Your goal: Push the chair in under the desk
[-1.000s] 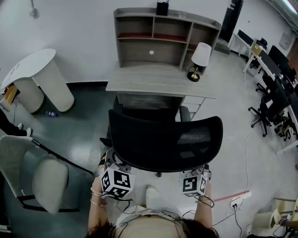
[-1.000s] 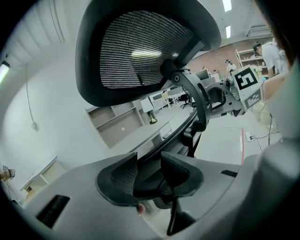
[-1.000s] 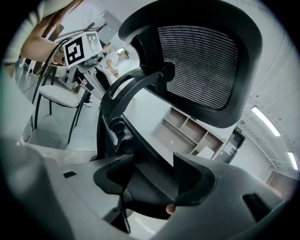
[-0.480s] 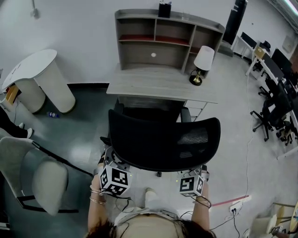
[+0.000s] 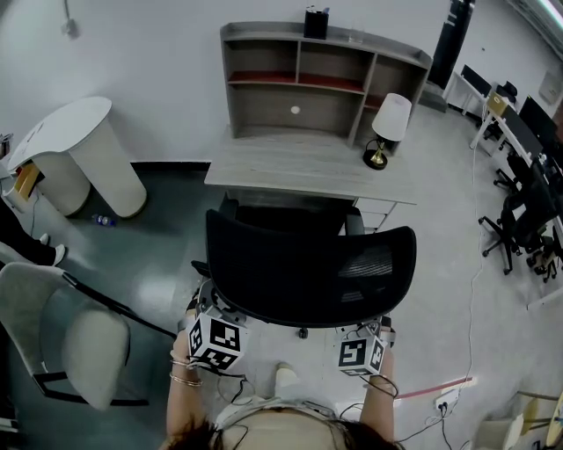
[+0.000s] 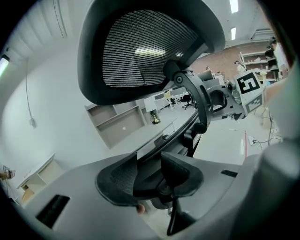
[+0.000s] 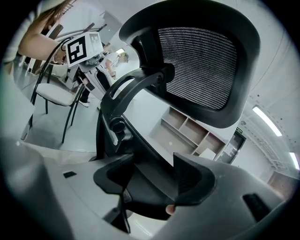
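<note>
Floor (image 5: 440, 290), pale grey on one side and dark green on the other, fills the head view, and at 12 o'clock on it the wooden counter (image 5: 299, 167) stands against the wall with an open shelf unit (image 5: 317, 79) rising from its back edge. Just below, at the centre, the black mesh chair (image 5: 308, 264) faces the counter, its armrests up at the counter's front edge and its broad back towards the person; how far the seat reaches underneath cannot be told. A rounded white table (image 5: 75, 141) sits at 10 o'clock, well apart from the counter, and a pale white chair (image 5: 62, 334) at 8 o'clock. A white-shaded lamp (image 5: 387, 127) stands at the counter's 2 o'clock corner. The left gripper (image 5: 214, 330) meets the chair back's lower rim at 7 o'clock and the right gripper (image 5: 362, 347) at 5 o'clock. In the left gripper view the fingers (image 6: 180, 173) are set narrowly on a dark part of the chair frame, clamping it; the right gripper view shows that gripper's pair (image 7: 192, 180) clasping the frame likewise, the mesh back looming above. A black box (image 5: 316, 22) tops the shelf unit, and a small bottle (image 5: 103, 220) lies on the floor by the white table
</note>
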A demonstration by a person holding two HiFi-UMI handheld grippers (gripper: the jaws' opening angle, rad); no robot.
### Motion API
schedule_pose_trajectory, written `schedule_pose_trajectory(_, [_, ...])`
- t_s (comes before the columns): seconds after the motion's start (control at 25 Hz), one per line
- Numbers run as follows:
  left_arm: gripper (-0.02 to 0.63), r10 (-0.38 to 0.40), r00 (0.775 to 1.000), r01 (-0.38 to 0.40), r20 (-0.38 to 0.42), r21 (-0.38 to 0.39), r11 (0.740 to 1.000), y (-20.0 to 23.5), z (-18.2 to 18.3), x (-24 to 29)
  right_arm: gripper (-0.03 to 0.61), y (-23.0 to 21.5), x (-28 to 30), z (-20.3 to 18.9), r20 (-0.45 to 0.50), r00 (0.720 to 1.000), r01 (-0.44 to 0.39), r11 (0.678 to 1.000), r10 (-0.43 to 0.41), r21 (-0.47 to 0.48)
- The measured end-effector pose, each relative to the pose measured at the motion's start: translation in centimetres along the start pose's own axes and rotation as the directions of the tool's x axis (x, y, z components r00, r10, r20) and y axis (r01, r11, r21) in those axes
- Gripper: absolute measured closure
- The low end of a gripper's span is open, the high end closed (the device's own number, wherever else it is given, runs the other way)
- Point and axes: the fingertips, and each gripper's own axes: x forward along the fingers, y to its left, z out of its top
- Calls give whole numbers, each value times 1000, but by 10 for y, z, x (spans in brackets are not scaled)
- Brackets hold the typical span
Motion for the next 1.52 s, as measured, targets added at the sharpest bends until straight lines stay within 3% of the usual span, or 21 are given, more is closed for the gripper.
schedule_pose_trajectory(1.52, [460,26,1000,-26,-14,-4,1000,36,8,36,334,-12,41,12,50,999,22,1000,-22,-5])
